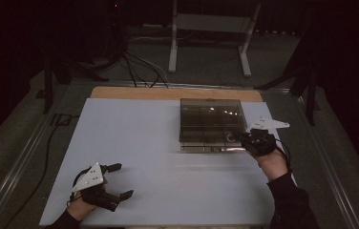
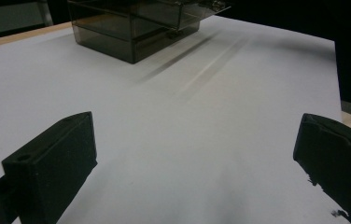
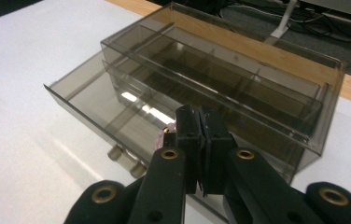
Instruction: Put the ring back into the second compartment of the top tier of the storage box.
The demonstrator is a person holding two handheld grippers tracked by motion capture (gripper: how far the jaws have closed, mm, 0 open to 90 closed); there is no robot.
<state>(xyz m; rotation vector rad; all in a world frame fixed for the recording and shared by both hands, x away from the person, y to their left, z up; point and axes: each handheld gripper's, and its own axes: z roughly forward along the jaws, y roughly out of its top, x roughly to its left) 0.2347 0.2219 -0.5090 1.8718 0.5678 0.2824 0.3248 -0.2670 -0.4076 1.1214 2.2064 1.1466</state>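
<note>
The smoky see-through drawer box [image 1: 210, 125] sits at the far right part of the white counter [image 1: 134, 143], with its bottom drawer [image 3: 100, 112] pulled partway out. The right gripper [image 1: 238, 136] is at the drawer's open front, and its fingers [image 3: 188, 135] are pressed tight together. Something small and pinkish peeks out beside them, but I cannot tell if they hold it. The box is dark plastic with little walls inside and two small round knobs [image 3: 126, 161]. The left gripper [image 1: 120, 180] rests near the front left, well apart, fingers [image 2: 54, 161] spread wide and holding nothing, probably just waiting.
</note>
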